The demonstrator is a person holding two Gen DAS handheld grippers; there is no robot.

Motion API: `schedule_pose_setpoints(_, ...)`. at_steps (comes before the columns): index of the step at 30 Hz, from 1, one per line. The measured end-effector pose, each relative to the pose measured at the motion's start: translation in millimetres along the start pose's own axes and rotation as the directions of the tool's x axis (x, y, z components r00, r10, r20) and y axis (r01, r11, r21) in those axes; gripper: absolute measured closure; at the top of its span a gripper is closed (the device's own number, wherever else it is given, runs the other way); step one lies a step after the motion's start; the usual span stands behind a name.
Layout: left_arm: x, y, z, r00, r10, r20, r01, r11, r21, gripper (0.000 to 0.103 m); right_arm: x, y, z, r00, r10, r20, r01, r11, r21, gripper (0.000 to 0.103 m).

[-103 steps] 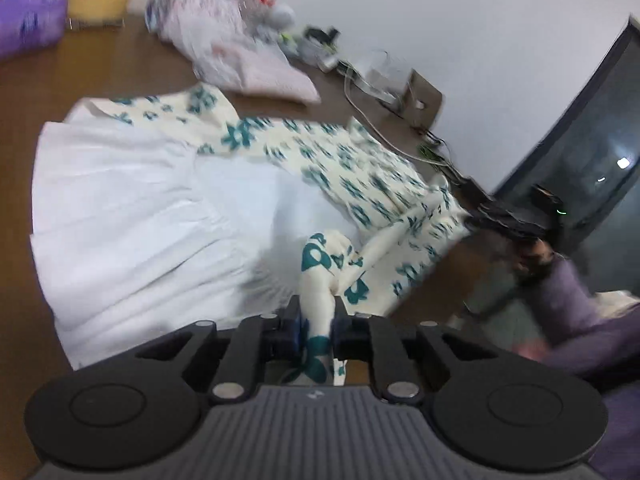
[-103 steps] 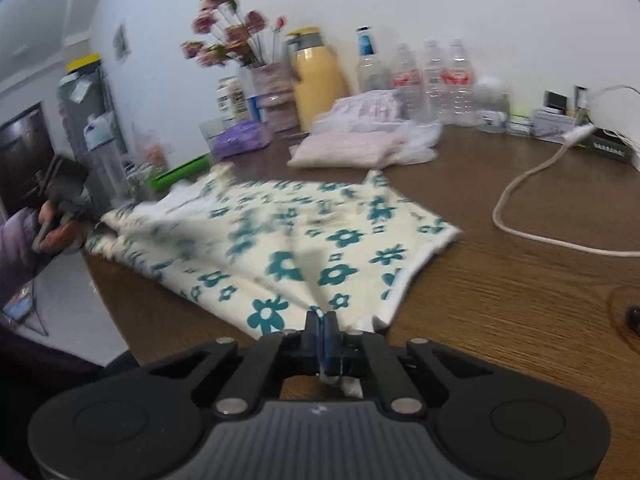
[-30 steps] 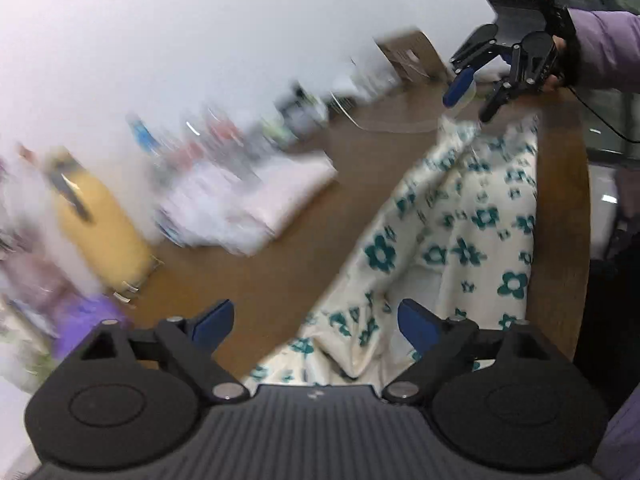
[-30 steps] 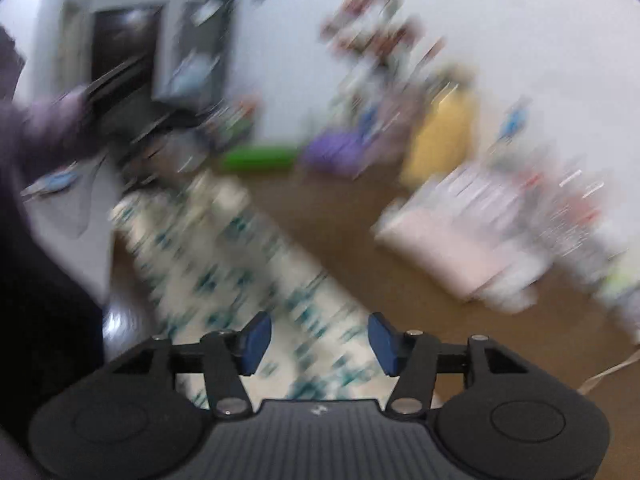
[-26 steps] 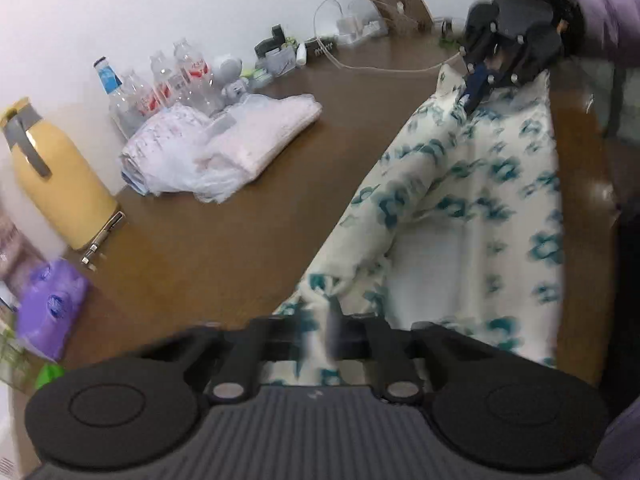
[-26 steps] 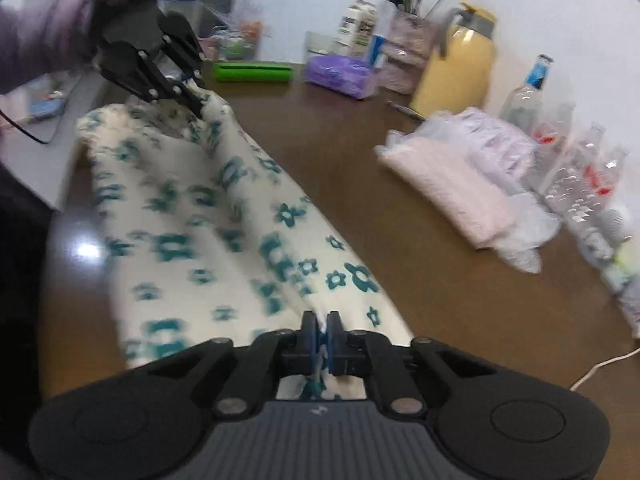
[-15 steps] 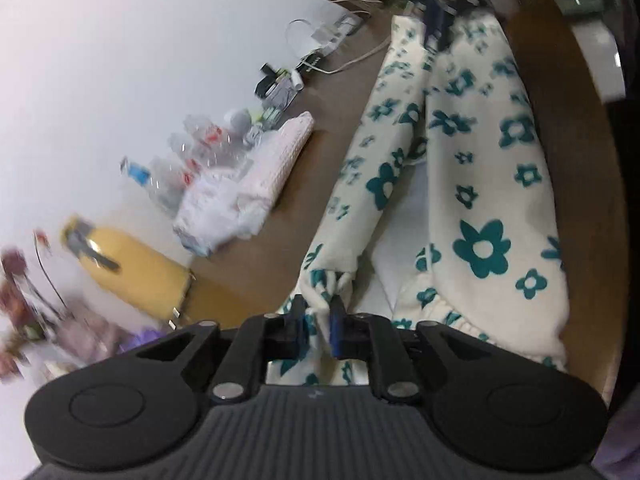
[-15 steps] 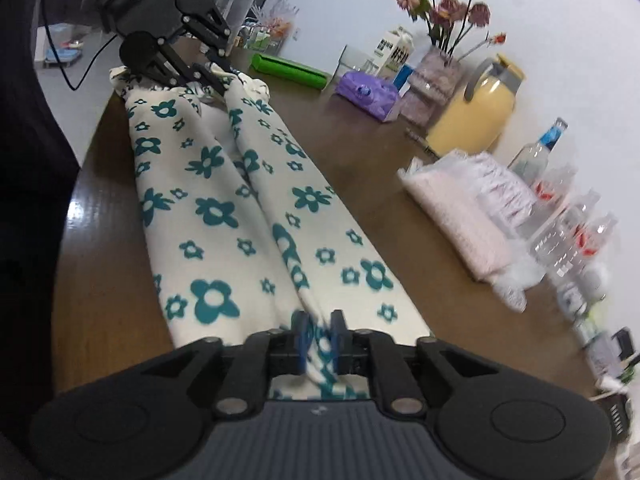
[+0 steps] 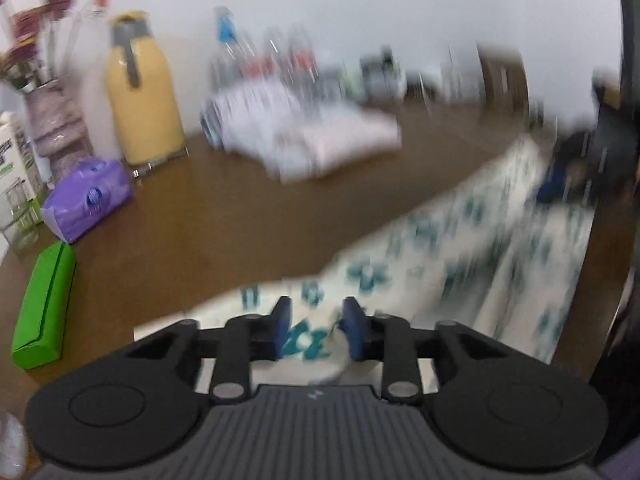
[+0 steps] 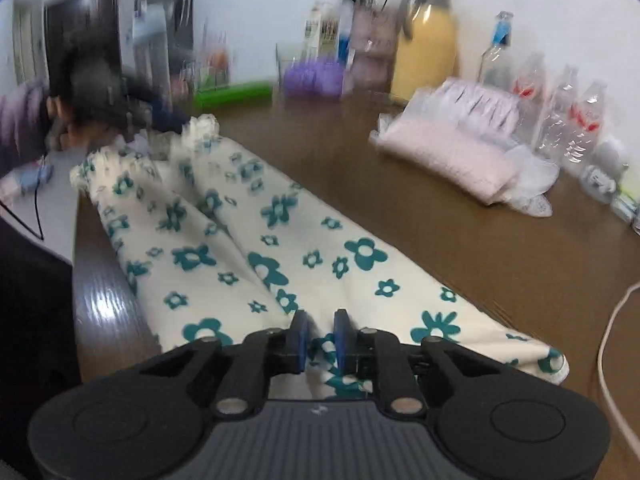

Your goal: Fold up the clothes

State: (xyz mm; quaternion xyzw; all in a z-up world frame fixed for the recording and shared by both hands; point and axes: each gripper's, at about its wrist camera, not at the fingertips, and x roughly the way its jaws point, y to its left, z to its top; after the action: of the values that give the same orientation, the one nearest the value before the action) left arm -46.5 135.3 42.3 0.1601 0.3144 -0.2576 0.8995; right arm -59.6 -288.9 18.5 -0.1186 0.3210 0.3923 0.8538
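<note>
A cream garment with teal flowers lies folded lengthwise into a long strip on the brown table. It is blurred in the left wrist view. My left gripper is open at one end of the strip, its blue pads on either side of the cloth. My right gripper is open at the other end, its pads a little apart with cloth between them. The left gripper shows as a dark blur at the far end in the right wrist view.
A folded pink cloth in clear plastic lies at the back. A yellow jug, water bottles, a purple tissue pack, a green box and a flower vase stand along the wall. A white cable runs at right.
Both grippers have opened and let go of the garment's ends. The left view has swung and blurred; the folded strip now rests flat on the table.
</note>
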Motion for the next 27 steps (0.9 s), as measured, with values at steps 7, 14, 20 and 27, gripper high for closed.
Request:
schedule_pose_setpoints(7, -15, 17, -3, 0.996, -0.005, 0.085, 0.014, 0.994, -0.108, 0.039, -17, -64, -19, 0.987, -0.126, 0.102, 0.054, 0.849, 0.526, 0.069)
schedule_pose_setpoints(14, 16, 28, -15, 0.987, 0.160, -0.019, -0.161, 0.972, -0.169, 0.050, -9, -87, -24, 0.977, -0.197, 0.087, 0.079, 0.705, 0.705, 0.098)
schedule_pose_setpoints(20, 2, 33, -20, 0.975, 0.212, -0.072, -0.224, 0.946, -0.234, 0.050, -30, -85, -27, 0.962, -0.257, 0.089, 0.113, 0.675, 0.729, 0.067)
schedule_pose_setpoints(27, 23, 51, 11, 0.982, 0.189, 0.020, -0.186, 0.977, -0.107, 0.039, -9, -88, -24, 0.957, -0.289, 0.026, 0.176, 0.649, 0.740, 0.088)
